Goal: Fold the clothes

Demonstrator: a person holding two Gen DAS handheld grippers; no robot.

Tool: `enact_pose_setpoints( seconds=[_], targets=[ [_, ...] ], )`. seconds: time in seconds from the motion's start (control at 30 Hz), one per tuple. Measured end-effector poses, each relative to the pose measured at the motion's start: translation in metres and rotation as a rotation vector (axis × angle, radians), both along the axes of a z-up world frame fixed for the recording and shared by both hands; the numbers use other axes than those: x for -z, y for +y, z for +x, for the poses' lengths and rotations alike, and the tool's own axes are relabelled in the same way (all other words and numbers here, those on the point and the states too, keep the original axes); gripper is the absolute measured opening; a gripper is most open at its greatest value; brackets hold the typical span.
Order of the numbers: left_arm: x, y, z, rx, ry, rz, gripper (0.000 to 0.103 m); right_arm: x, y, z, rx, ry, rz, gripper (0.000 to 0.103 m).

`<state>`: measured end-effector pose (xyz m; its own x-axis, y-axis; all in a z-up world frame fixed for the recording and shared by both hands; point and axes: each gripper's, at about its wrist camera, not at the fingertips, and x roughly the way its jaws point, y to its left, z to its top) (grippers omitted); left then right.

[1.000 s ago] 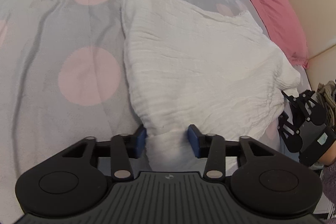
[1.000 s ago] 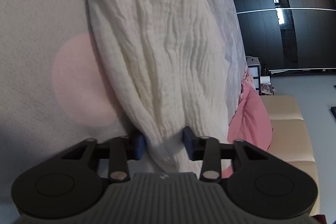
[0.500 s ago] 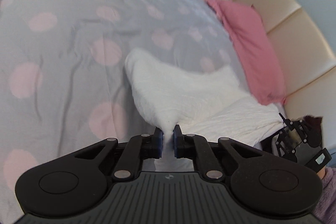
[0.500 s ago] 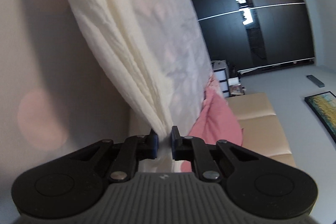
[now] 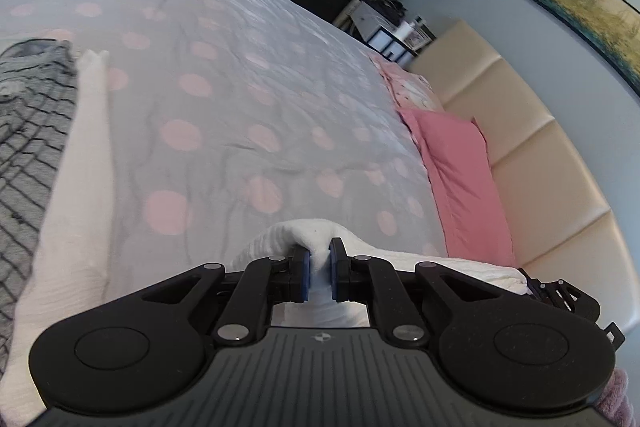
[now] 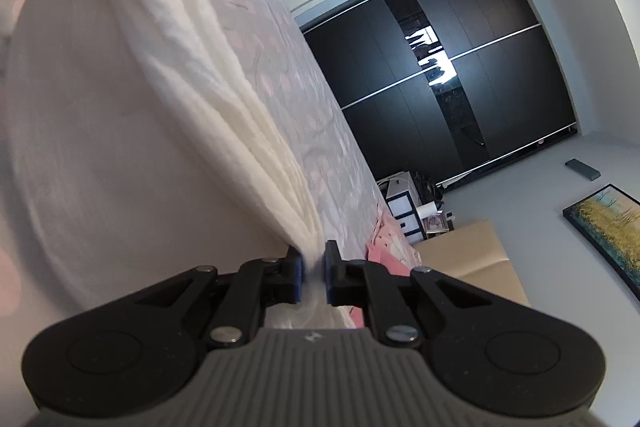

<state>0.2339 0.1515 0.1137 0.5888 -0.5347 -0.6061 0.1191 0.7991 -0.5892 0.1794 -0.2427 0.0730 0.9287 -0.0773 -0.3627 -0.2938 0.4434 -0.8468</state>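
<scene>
1. Step in hand, by my reading: lift-and-spread of the white garment point(image 6: 224, 115) ahead of the first fold; both grippers carry it above the spotted bedspread point(image 5: 224, 115).
2. Left gripper point(image 5: 319, 273): jaws drawn together and clamped on a bunched corner of the white cloth; a tuft of it shows between the blue pads point(image 5: 305, 277); the cloth runs off to the right toward the other gripper's linkage at the frame edge.
3. Right gripper point(image 6: 313, 277): jaws likewise pinched on the cloth; from the pinch the fabric fans away in long pleats toward the upper left, so it hangs gathered, not flat.
4. Location of the garment: held in the air between the two grippers; whether its far end touches the bed, cannot tell.
5. Other items: a second white piece point(image 5: 80, 187) and a grey checked garment point(image 5: 28, 131) lie at the left of the bed, untouched; pink pillow point(image 5: 460, 179) against the headboard point(image 5: 540, 155).
6. Next move calls for: drawing the two pinches apart to pull out the pleats; then lowering the cloth flat on bare bedspread, clear of the other pieces; grip must hold throughout.
</scene>
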Motion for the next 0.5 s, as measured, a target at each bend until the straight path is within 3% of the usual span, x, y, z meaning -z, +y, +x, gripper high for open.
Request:
enact_pose_setpoints(
  seconds=[0.1,0.27,0.37,0.5],
  targets=[
    [-0.01,0.016,-0.009,-0.036,-0.027,-0.025,0.007,-0.01,0.016,0.008,0.02,-0.065,0.027,0.011],
    [-0.028,0.026,-0.029,-0.009,-0.061,-0.017,0.007,-0.032,0.026,-0.005,0.024,-0.196,0.046,0.011],
    [-0.01,0.027,-0.038,0.031,0.03,0.04,0.007,-0.027,0.022,-0.022,-0.028,-0.134,0.009,0.012],
    [0.045,0.021,-0.052,0.108,0.218,0.175,0.008,0.004,0.021,-0.065,-0.1,0.055,-0.061,0.012]
  ],
)
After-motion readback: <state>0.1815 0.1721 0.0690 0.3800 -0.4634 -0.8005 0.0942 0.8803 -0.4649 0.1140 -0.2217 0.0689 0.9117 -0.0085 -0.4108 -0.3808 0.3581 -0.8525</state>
